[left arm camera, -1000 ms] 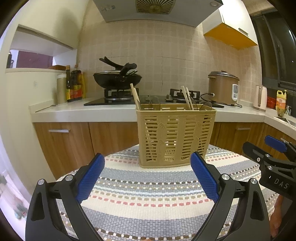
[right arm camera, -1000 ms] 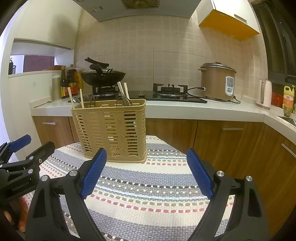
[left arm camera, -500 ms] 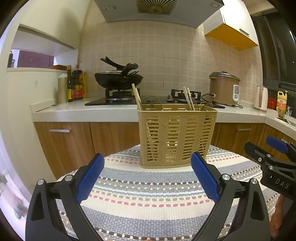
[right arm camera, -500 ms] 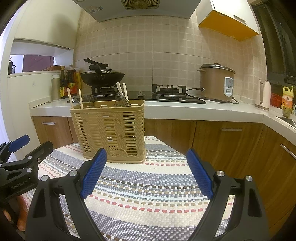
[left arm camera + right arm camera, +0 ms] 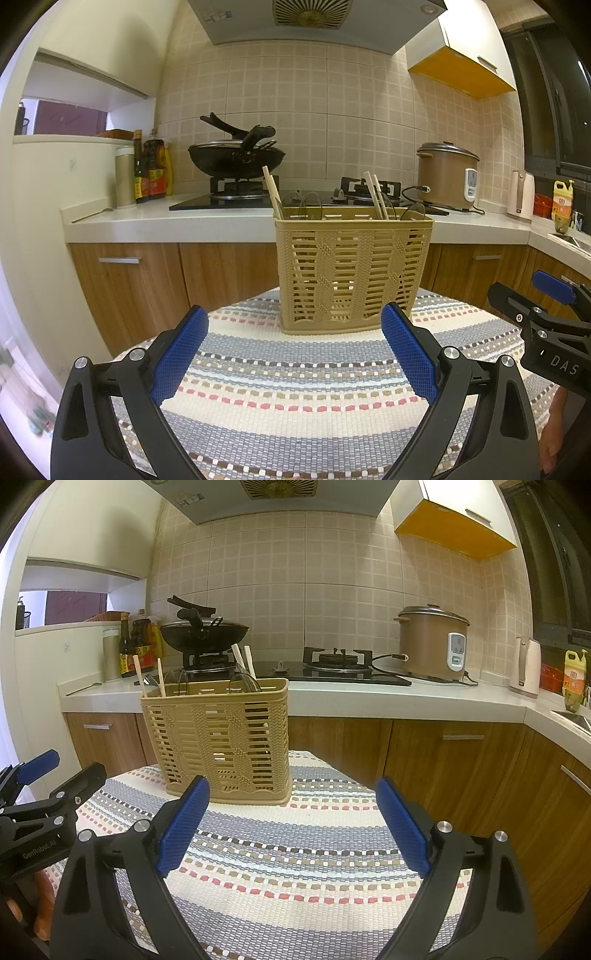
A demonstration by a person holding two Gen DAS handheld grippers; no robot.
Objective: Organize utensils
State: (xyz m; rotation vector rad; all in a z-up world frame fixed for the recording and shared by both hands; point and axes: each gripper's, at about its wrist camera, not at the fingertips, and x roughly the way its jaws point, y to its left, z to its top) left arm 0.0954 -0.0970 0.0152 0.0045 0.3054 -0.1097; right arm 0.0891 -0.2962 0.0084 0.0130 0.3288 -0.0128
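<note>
Left wrist view: a tan basket (image 5: 352,271) stands upright at the far edge of the striped mat (image 5: 295,398), holding four chopsticks (image 5: 376,199); the left gripper (image 5: 295,350) is spread wide, empty, near it. Right wrist view: the right gripper (image 5: 291,823) is also spread and empty, with bare mat ahead
</note>
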